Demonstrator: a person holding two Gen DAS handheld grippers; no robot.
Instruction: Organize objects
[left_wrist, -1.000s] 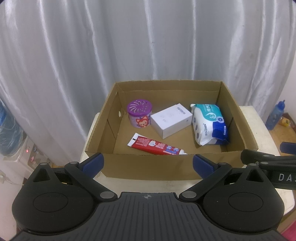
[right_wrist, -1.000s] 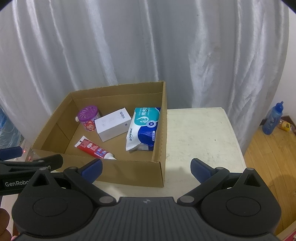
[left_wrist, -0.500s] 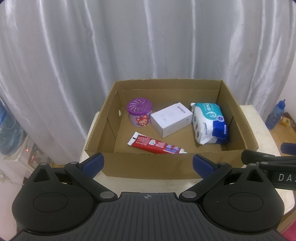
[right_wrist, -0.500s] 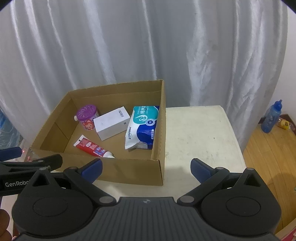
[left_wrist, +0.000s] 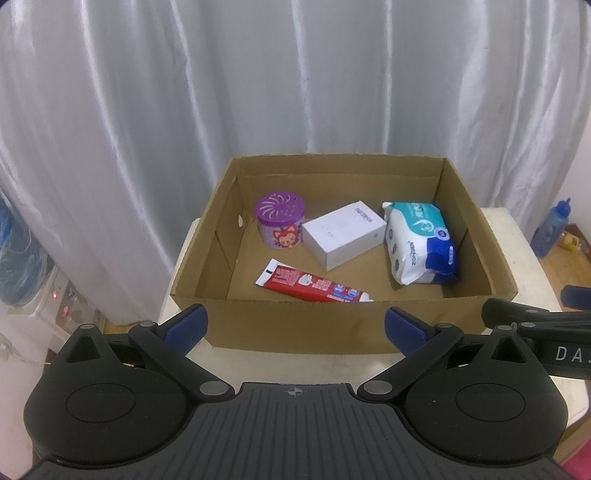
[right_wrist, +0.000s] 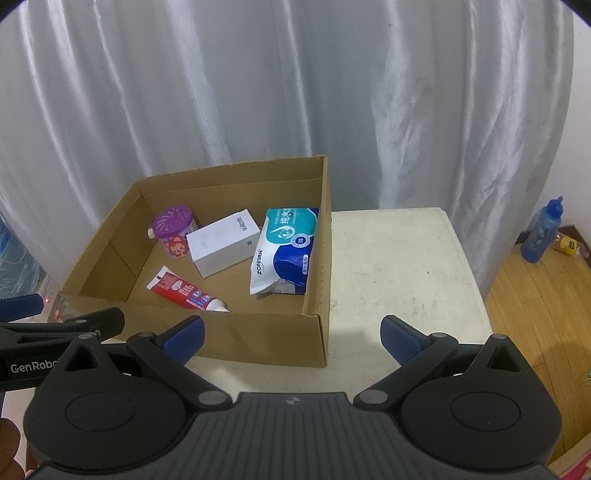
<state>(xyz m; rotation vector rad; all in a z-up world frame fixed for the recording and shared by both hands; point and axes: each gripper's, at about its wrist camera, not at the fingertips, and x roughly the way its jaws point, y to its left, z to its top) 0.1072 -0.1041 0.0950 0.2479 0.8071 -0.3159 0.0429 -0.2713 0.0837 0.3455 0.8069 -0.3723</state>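
Both grippers, left (left_wrist: 294, 325) and right (right_wrist: 291, 334), hover short of the cardboard box (left_wrist: 295, 325), fingers spread and empty. Inside lie an air freshener (left_wrist: 281, 220), white box (left_wrist: 343, 233), toothpaste tube (left_wrist: 314, 286) and wipes pack (left_wrist: 419, 242), unmoved since a second ago. The white worktop (right_wrist: 399, 266) right of the box is bare; a curtain (right_wrist: 258, 92) hangs behind.

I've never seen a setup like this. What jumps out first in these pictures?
A cardboard box sits on a white table before a silvery curtain, holding a purple jar, a white carton, a wipes pack and a red tube. Nearest the cameras, the left tongs and right tongs gape open, empty.
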